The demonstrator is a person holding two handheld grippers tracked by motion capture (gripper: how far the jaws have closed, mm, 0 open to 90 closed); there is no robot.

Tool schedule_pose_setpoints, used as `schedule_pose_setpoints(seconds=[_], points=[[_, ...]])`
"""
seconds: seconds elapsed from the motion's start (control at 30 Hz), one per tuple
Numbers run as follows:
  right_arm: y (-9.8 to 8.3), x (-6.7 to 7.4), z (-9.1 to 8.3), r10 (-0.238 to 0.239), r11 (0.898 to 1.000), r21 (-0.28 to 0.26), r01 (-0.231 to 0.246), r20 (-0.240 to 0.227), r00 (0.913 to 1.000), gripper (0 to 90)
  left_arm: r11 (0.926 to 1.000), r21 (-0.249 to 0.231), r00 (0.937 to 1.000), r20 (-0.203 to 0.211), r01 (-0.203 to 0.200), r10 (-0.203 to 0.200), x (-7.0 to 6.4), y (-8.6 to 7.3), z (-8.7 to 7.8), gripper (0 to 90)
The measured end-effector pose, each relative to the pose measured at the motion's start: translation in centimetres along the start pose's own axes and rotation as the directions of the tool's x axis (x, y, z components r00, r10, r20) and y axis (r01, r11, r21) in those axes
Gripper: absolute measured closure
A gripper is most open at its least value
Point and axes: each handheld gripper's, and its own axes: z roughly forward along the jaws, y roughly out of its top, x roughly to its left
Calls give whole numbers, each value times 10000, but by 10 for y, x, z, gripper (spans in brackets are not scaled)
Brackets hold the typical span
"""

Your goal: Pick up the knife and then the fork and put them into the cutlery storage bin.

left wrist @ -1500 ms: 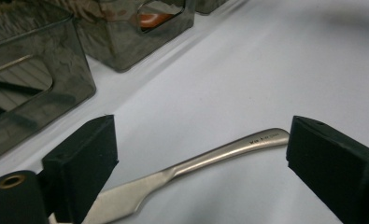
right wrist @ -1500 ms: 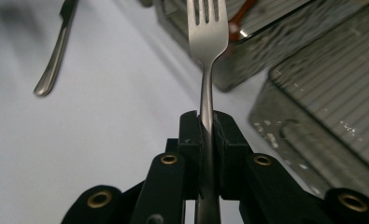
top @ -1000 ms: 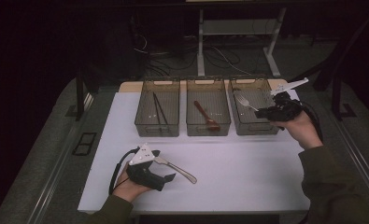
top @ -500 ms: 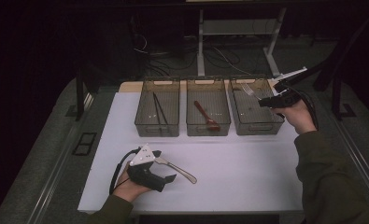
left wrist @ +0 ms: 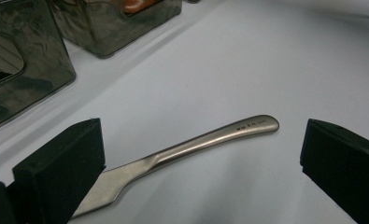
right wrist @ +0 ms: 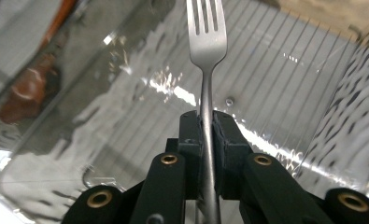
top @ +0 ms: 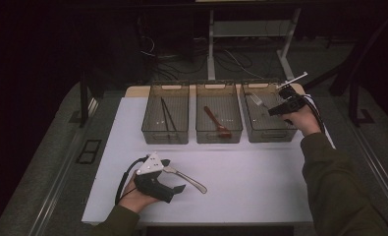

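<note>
A steel table knife [left wrist: 210,140] lies flat on the white tabletop [top: 250,187]. My left gripper [left wrist: 201,172] is open wide, one jaw on each side of the knife, and neither touches the handle. In the high view that gripper [top: 174,176] rests low at the front left beside the knife [top: 191,181]. My right gripper [right wrist: 206,126] is shut on the stem of a fork [right wrist: 206,42], tines pointing away. It holds the fork [top: 258,102] over the right-hand bin [top: 275,135], with the gripper [top: 274,110] above that bin's right side.
Three smoky clear bins stand in a row at the back. The left bin [top: 152,132] holds black chopsticks [top: 165,115], the middle bin [top: 204,132] a brown spoon [top: 216,123]. Table edges run close at front and sides.
The right hand has lifted and carried the fork a little farther back over the right bin. The left gripper and the knife have stayed put.
</note>
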Motion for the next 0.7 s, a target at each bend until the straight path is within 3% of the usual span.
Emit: schedule_pose_setpoints(seconds=[0.2, 0.27, 0.37, 0.53, 0.7], points=[[-1, 1, 6, -56, 9997, 252, 57, -30, 10000, 813, 10000, -7, 10000, 52, -27, 27, 0, 0, 0, 0], [-1, 2, 6, -167, 9997, 203, 164, 150, 9997, 799, 10000, -14, 10000, 50, -12, 13, 0, 0, 0, 0], [0, 3, 4, -174, 9998, 61, 173, 134, 9998, 689, 10000, -20, 10000, 56, -6, 6, 0, 0, 0, 0], [0, 1, -5, 14, 9990, -457, -6, 177, 9998, 589, 10000, -21, 10000, 66, -32, 32, 0, 0, 0, 0], [-5, 4, -23, 166, 9931, -1157, -193, -241, 9996, 498, 10000, -16, 10000, 71, -20, 20, 0, 0, 0, 0]])
